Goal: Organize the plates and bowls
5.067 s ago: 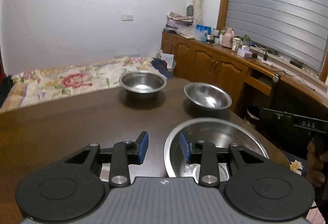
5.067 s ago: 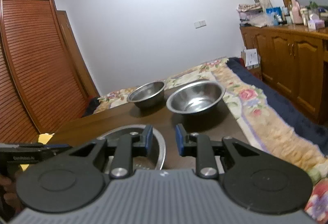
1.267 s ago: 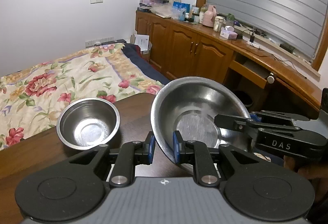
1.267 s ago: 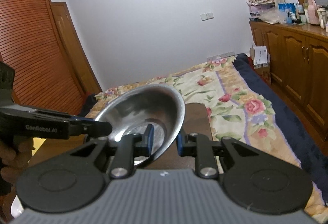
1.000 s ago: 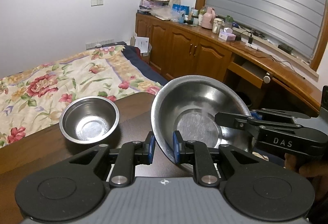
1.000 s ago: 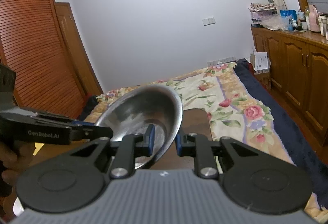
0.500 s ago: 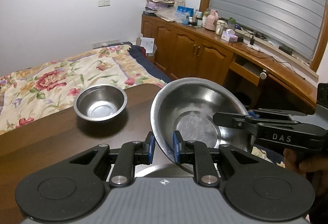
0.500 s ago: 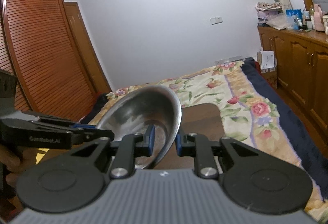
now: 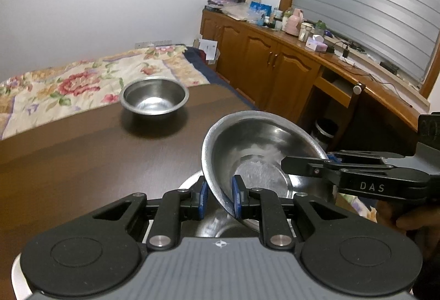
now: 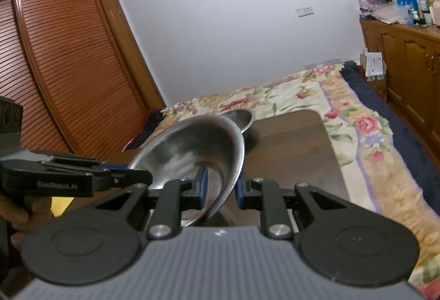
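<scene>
Steel is catching the light on a medium bowl (image 9: 258, 151), which is hanging tilted above the dark wooden table (image 9: 82, 162), gripped at opposite rims by two handheld grippers. In the left wrist view, going left to right: a smaller steel bowl (image 9: 154, 96) is sitting alone toward the table's far edge, with bare tabletop lying open all around it. Next, the left gripper (image 9: 218, 198) is pinching the held bowl's near rim between narrow blue pads. Under that bowl, the rim of a large steel bowl (image 9: 189, 179) is peeking out. At the right, the right gripper (image 9: 286, 161) is clamping the opposite rim; white letters on its body are reading "DAS". Beyond the table's right edge, wooden cabinets (image 9: 275, 66) are standing close. In the right wrist view, the left gripper's side is showing "GenRobot.AI", and a flowered bedspread (image 10: 357, 124) is lying past the table's far edge.
</scene>
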Motion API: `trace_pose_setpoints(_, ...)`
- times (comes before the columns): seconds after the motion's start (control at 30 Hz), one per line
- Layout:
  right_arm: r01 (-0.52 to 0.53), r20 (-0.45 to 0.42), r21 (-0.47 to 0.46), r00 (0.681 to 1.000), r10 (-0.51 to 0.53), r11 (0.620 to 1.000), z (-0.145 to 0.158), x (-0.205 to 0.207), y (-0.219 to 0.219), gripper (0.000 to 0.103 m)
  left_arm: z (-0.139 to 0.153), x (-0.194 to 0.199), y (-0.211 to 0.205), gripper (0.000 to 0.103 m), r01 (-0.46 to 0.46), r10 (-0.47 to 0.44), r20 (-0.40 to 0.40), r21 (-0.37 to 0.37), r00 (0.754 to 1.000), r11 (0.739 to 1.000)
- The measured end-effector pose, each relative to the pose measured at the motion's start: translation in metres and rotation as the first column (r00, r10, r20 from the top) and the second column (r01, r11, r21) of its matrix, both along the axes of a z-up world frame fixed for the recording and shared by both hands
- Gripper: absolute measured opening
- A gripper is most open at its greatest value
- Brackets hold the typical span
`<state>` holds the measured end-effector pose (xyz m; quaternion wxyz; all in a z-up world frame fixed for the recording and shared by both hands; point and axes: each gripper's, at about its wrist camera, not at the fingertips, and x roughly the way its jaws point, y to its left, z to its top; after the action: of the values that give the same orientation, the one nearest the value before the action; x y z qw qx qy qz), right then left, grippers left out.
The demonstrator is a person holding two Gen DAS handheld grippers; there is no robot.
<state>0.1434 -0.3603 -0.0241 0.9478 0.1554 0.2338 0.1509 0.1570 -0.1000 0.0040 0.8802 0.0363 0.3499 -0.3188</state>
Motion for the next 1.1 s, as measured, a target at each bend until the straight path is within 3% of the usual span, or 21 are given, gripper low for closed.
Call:
trace_pose_setpoints(0.53,-0.04,-0.073,0.011,0.996,0.041,0.999,-0.028,-0.019,0.032,0.023,-0.028,-0.024,0.021,0.021,-0.034,0.033,0.016,0.023,0.999,0.999)
trace_pose_setpoints(0.87,-0.053,-0.081,-0.029,0.995,0.051,0.998,-0.03,-0.02,0.041,0.022,-0.035,-0.026,0.017,0.021,-0.036,0.034,0.035,0.056,0.999,0.998)
trace_pose_setpoints(1.1,-0.054,-0.059,-0.109,0.997,0.048,0.993,-0.029,-0.021,0.048,0.02,-0.042,-0.027,0.012,0.021,-0.037,0.034,0.037,0.072,0.999,0.997)
